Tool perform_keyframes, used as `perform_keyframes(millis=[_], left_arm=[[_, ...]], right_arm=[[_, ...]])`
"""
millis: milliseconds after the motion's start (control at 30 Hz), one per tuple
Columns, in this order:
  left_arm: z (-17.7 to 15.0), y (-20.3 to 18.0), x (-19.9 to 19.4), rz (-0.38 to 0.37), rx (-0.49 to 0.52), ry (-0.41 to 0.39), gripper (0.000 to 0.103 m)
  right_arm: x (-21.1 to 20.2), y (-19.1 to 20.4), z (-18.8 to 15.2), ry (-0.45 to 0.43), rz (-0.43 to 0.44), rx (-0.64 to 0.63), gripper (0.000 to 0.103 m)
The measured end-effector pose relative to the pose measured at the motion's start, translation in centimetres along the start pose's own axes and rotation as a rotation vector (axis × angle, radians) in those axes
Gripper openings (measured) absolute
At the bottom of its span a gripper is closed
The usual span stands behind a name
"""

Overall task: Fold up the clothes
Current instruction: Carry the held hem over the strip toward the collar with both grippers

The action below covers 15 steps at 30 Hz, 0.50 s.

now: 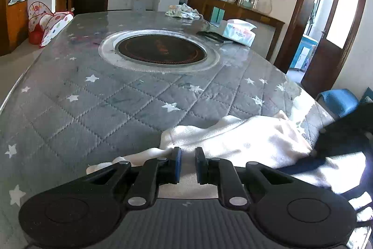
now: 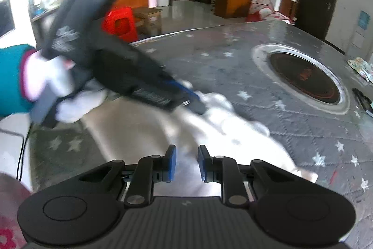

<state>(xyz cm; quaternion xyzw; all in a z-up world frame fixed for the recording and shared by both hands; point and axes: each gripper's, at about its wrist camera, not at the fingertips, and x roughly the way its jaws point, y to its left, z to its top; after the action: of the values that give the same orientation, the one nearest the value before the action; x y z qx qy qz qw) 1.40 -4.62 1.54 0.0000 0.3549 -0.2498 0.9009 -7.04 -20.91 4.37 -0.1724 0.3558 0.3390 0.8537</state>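
A white fleecy garment (image 1: 233, 139) lies crumpled at the near right of the table, on a grey quilted cover with white stars (image 1: 93, 109). My left gripper (image 1: 187, 151) stands at the garment's near edge. Its jaws are almost together, with white cloth pinched between the blue pads. The right wrist view shows the left gripper (image 2: 195, 104), held by a white-gloved hand (image 2: 46, 76) with a teal sleeve, its tips down on the garment (image 2: 233, 123). My right gripper (image 2: 187, 149) has narrow jaws over a band of the same cloth. In the left wrist view the right gripper (image 1: 317, 148) appears as a dark shape.
A round black hob with a metal ring (image 1: 162, 49) is set into the table's middle. A tissue pack (image 1: 239, 32) and a small heap of other clothes (image 1: 184, 11) lie at the far end. A red stool (image 2: 120, 23) stands on the floor beyond the table.
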Motion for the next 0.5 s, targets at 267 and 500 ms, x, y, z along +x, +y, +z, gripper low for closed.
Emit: perform_keyframes(millis=[267, 500], left_arm=[[0.0, -0.1, -0.7, 0.015, -0.025, -0.018, 0.015], [-1.8, -1.8, -4.6, -0.032, 0.012, -0.050, 0.015]], right_arm=[[-2.0, 1.5, -2.2, 0.028, 0.015, 0.012, 0.020], [-1.6, -2.7, 0.3, -0.033, -0.040, 0.094, 0.020]])
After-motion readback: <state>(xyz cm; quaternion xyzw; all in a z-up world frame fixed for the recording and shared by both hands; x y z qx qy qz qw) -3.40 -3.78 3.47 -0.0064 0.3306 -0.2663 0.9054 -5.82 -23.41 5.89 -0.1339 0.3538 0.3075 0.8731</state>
